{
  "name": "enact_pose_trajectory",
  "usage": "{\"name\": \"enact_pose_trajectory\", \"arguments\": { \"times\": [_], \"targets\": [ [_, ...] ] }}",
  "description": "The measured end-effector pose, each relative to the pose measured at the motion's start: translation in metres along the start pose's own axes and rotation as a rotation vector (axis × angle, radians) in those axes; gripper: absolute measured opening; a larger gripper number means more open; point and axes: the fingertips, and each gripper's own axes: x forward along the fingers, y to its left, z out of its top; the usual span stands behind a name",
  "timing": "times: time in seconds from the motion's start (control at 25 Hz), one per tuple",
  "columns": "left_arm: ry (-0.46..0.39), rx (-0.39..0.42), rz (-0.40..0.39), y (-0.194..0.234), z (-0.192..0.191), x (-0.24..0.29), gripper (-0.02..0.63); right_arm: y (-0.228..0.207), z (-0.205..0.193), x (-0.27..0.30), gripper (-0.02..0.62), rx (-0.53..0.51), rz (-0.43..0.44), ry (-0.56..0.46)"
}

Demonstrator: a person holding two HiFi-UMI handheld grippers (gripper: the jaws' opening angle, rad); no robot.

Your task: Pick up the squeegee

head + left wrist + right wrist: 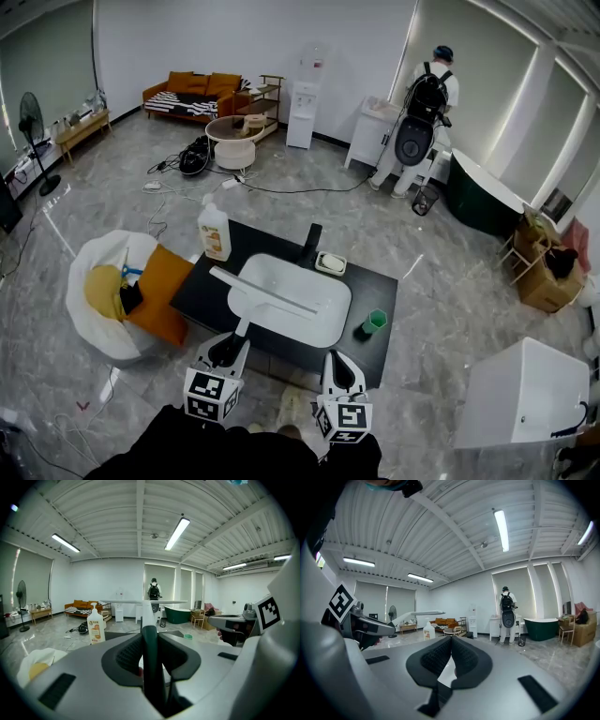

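The squeegee has a long white blade (272, 289) that hangs over the white basin (323, 323), and a dark handle that runs back into my left gripper (232, 345). In the left gripper view the dark green handle (150, 658) stands upright between the jaws, which are shut on it, and the white blade (140, 603) lies level across the top. My right gripper (339, 370) is beside it at the counter's near edge. Its jaws (451, 639) meet with nothing between them. From the right gripper view the squeegee (417, 614) shows at the left.
On the black counter (380, 281) stand a soap bottle (215, 230), a dark faucet (311, 241), a soap dish (330, 263) and a green cup (374, 322). A white beanbag with an orange cushion (161, 291) lies left, a white box (530, 394) right. A person (424, 112) stands far back.
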Motion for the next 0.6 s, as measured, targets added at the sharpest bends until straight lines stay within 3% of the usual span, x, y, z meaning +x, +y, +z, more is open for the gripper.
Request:
{"name": "enact_pose_trajectory", "arguments": {
  "times": [0.6],
  "targets": [
    [0.000, 0.009, -0.009, 0.002, 0.004, 0.012, 0.104, -0.001, -0.001, 0.010, 0.015, 0.004, 0.007, 0.005]
  ]
}}
